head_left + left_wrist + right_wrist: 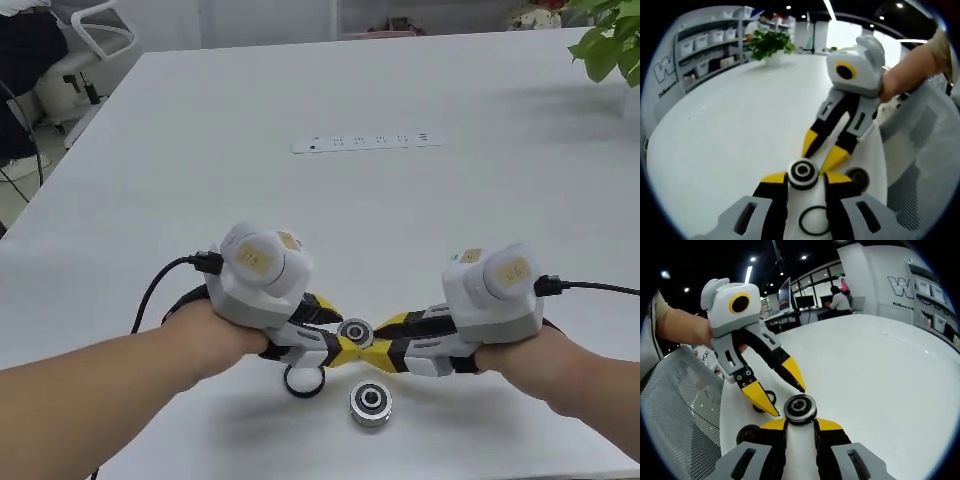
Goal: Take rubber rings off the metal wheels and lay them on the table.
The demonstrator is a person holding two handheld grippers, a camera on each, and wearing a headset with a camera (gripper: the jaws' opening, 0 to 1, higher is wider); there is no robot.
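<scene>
Low centre of the head view, a spare wheel [371, 402] and a freed rubber ring [305, 380] lie on the tabletop [400, 220]. Just above, the left gripper [340, 334] and right gripper [376, 340] meet, both pairs of fingers pinching one metal wheel [355, 333] from opposite sides, its axle running between them.
</scene>
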